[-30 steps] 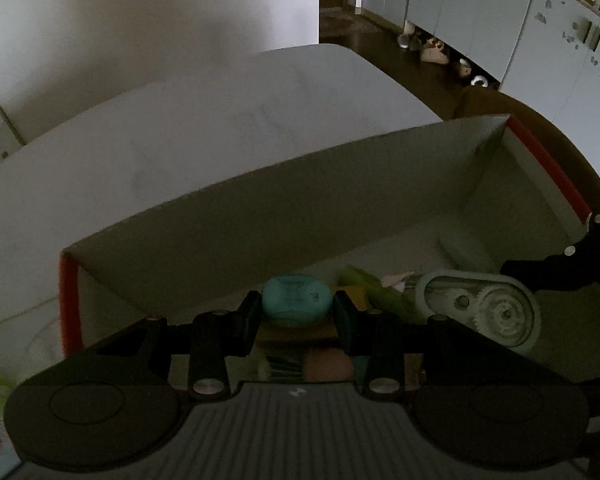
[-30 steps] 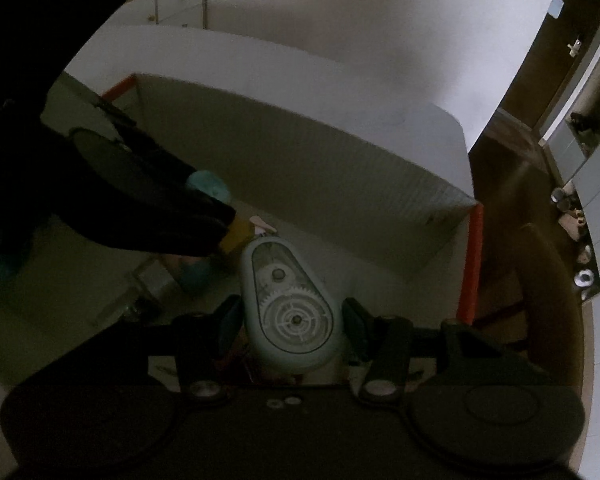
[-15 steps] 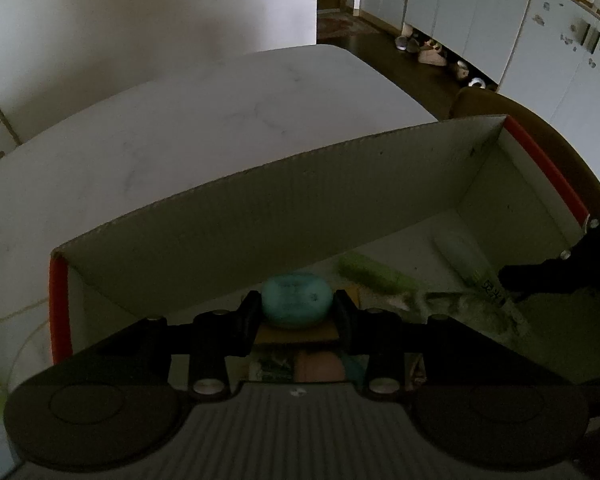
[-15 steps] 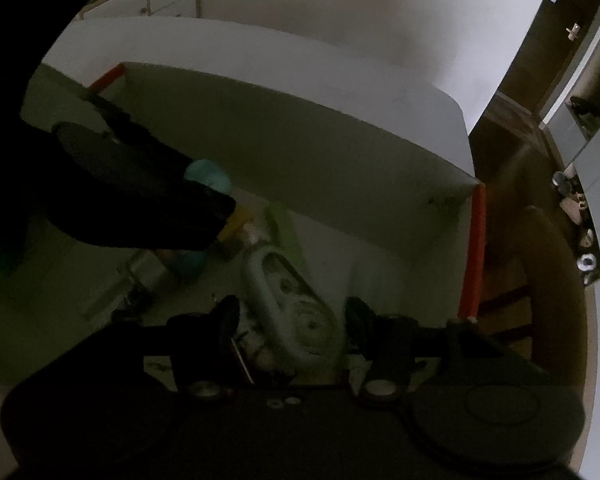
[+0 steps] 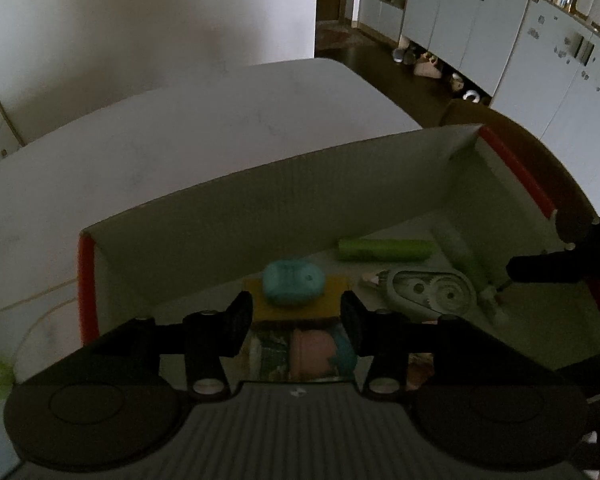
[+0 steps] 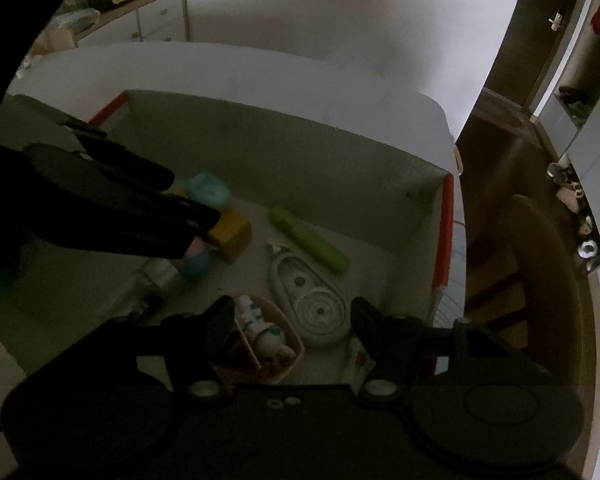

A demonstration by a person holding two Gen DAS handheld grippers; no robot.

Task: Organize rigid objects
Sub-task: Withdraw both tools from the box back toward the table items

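From the left wrist, the left hand-held gripper (image 5: pixel 296 308) hung over a white cardboard box (image 5: pixel 260 208) on the pale worktop (image 5: pixel 180 128), its jaws opening with nothing pressed between the pads; the teal oval object (image 5: pixel 293 282) lay just beyond the tips at twelve o'clock, resting on a yellow block (image 5: pixel 296 308). A green tube (image 5: pixel 384 249) lay at two o'clock against the far wall, and a correction-tape dispenser (image 5: pixel 428 290) at three o'clock. From the right wrist, the right hand-held gripper (image 6: pixel 292 320) stood fairly wide and opening, its pads clear of the correction-tape dispenser (image 6: pixel 312 300) that lay flat between and just ahead of them, with a small toy figure in a pink tray (image 6: pixel 266 334) by the left finger. The left tool crossed in at nine o'clock above the teal object (image 6: pixel 208 190). Both releases looked about done; to finish well, each gripper should probably lift straight out so the fingers do not drag anything, the left minding the teal piece perched on the block.
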